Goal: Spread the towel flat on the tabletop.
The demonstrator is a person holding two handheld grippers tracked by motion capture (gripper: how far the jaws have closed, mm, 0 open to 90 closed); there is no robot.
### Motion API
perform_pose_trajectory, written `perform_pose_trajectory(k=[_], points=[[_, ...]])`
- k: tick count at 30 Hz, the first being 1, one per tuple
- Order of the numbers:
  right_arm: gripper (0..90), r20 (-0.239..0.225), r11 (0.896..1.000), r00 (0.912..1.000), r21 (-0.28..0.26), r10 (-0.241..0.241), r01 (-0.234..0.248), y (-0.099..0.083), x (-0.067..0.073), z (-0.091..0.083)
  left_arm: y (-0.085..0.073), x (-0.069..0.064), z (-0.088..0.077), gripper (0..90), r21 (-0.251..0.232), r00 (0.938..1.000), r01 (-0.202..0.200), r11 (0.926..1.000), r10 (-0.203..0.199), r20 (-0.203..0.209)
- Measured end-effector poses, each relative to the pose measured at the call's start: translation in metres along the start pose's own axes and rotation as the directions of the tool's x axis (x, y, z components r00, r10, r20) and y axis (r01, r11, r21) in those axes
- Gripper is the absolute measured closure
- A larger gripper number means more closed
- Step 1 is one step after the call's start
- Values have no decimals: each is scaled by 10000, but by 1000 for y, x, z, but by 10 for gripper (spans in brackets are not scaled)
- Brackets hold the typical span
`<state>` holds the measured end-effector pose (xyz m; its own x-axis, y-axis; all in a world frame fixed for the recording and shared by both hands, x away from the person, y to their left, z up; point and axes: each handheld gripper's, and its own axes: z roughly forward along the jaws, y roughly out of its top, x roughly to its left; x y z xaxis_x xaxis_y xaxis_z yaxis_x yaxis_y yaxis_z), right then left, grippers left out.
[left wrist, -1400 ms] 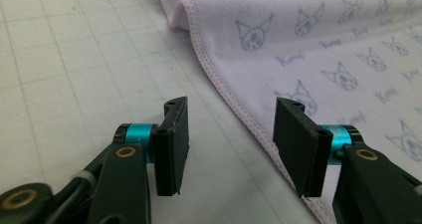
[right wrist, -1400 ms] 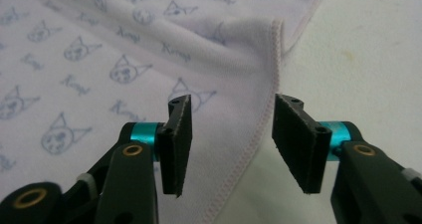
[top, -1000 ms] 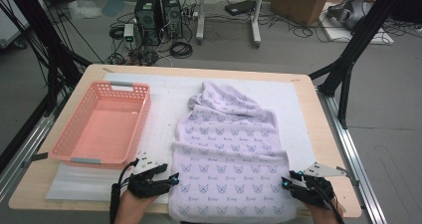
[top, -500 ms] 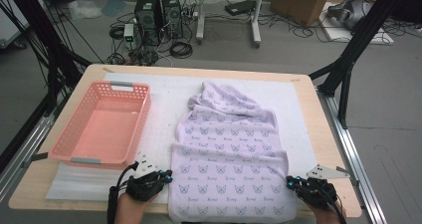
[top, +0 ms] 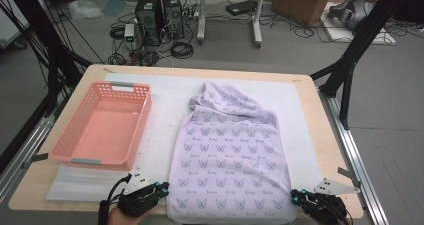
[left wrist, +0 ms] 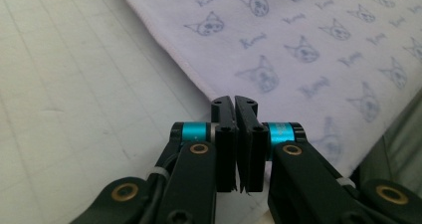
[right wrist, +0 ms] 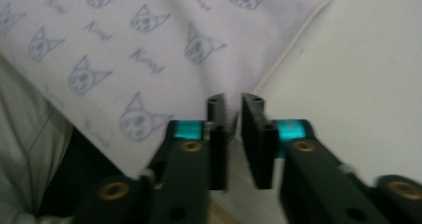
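The pale lilac fabric blanket (left wrist: 308, 50) carries a repeated blue print: cat-face drawings, each paired with a small cursive word. The word looks like it begins with "K", but its remaining letters cannot be read.

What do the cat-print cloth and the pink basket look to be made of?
The cloth looks like a soft, matte knit or flannel fabric: it drapes in folds, with a stitched hem along its edge. The basket looks like moulded plastic with a slight sheen: rigid perforated walls and grey handle strips.
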<state>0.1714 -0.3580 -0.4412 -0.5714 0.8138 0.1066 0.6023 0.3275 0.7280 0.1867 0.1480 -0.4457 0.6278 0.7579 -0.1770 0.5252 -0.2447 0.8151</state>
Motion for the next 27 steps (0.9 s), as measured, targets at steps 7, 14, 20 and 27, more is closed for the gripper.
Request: perform_pose_trajectory(k=[7, 14, 20, 27], points=[[637, 408, 9953, 9975, -802, 582, -548, 17, -7, 13, 16, 12, 25, 494, -413, 9985, 165, 9990, -186, -510], [809, 891, 9989, 9953, -311, 366, -339, 23, -9, 32, 20, 16, 41, 633, 62, 9920, -55, 10000, 63, -1265], [863, 492, 9995, 9983, -75, 302, -298, 20, -10, 25, 16, 11, 31, 883, 337, 9959, 123, 9994, -92, -900], [863, 190, 9999, 9998, -82, 118, -117, 8, 0, 3, 5, 3, 8, 883, 387, 9987, 227, 9990, -209, -469]])
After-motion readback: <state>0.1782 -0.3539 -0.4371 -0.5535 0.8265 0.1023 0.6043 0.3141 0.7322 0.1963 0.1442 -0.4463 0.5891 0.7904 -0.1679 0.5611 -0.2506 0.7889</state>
